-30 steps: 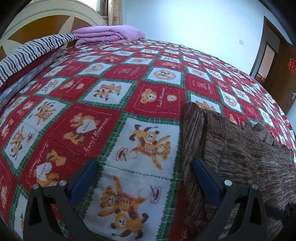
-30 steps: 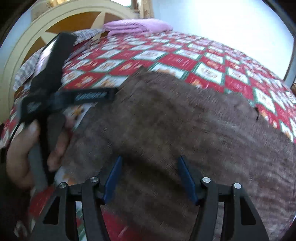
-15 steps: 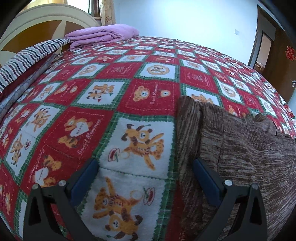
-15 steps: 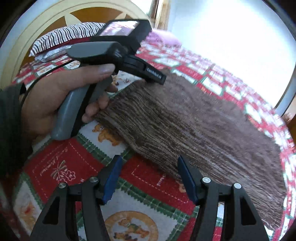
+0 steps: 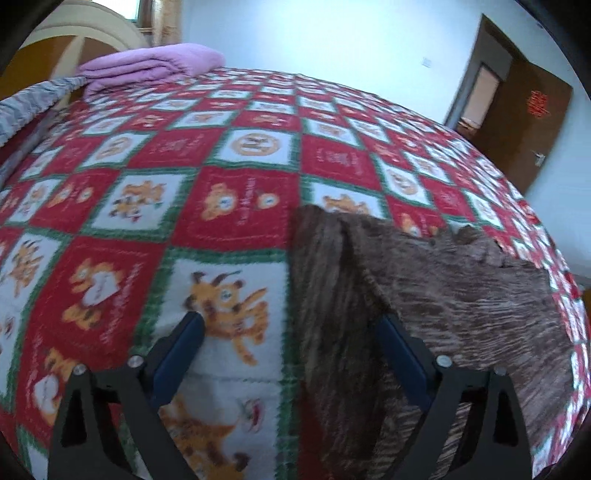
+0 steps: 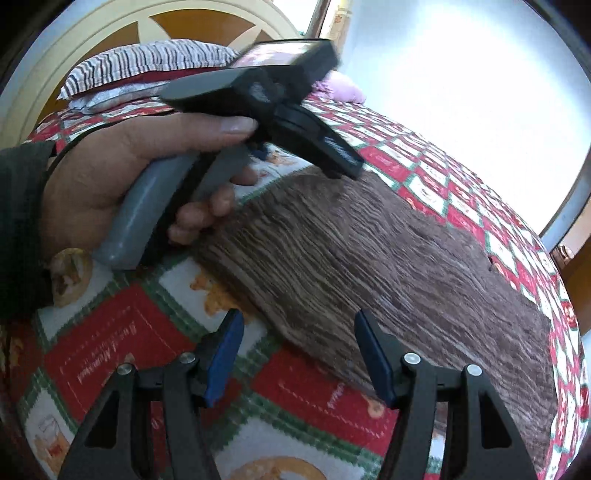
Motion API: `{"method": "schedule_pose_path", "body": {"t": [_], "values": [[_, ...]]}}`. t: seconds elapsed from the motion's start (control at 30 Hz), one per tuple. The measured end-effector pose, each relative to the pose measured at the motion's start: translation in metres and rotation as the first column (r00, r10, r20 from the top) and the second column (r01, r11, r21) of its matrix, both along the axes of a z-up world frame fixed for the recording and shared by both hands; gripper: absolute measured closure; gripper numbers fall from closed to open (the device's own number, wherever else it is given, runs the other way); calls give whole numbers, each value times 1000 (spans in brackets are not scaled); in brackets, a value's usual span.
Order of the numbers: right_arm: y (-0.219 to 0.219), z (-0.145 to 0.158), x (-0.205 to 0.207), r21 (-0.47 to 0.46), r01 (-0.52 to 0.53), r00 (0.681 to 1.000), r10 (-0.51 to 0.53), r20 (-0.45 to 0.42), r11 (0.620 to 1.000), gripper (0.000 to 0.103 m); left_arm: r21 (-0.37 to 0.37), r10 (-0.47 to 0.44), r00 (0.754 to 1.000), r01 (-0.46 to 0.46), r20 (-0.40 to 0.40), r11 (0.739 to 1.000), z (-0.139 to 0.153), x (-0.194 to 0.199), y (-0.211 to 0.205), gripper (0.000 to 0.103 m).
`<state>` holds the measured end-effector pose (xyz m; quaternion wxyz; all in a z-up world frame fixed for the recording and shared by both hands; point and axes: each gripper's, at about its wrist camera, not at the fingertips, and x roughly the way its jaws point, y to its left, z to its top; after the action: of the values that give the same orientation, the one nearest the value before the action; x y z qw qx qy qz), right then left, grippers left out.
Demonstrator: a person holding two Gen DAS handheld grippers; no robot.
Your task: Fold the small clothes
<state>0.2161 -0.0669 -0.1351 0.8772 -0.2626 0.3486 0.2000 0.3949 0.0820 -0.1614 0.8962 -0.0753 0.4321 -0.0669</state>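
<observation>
A brown knitted garment [image 6: 369, 258] lies flat on the red, white and green bear-print bedspread [image 6: 110, 354]. In the left wrist view the garment [image 5: 424, 295] fills the lower right, with a raised fold along its left edge. My left gripper [image 5: 291, 328] is open and empty, its right finger over the garment's left edge, its left finger over the bedspread [image 5: 184, 184]. My right gripper [image 6: 299, 332] is open and empty, just above the garment's near edge. The left gripper's body and the hand holding it [image 6: 177, 155] show at the garment's far-left corner.
A folded purple blanket [image 5: 151, 66] lies at the head of the bed. A striped pillow [image 6: 147, 66] rests against the cream and brown headboard [image 6: 110, 29]. A brown door [image 5: 524, 110] stands open at the far right.
My right gripper has pulled back from above the garment toward its near edge. My left gripper has shifted slightly, staying open at the garment's left edge.
</observation>
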Motion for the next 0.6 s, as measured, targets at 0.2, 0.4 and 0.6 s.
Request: {"method": "schedule_pose_path", "body": {"t": [0.2,0.4,0.6], "values": [[19,0,8,-11,-29,1000,29,8,1000,40,-50,-57,998,57,-4,997,3,13,-2,17],[24,-5,14,-19,-38,999,38,8,999,40,-214,-81,995,92,60,973,5,5,12,20],[32,-4,19,-30,-39,999,40,21,999,40,-117,-102,995,101,-4,988,0,22,-6,19]]}}
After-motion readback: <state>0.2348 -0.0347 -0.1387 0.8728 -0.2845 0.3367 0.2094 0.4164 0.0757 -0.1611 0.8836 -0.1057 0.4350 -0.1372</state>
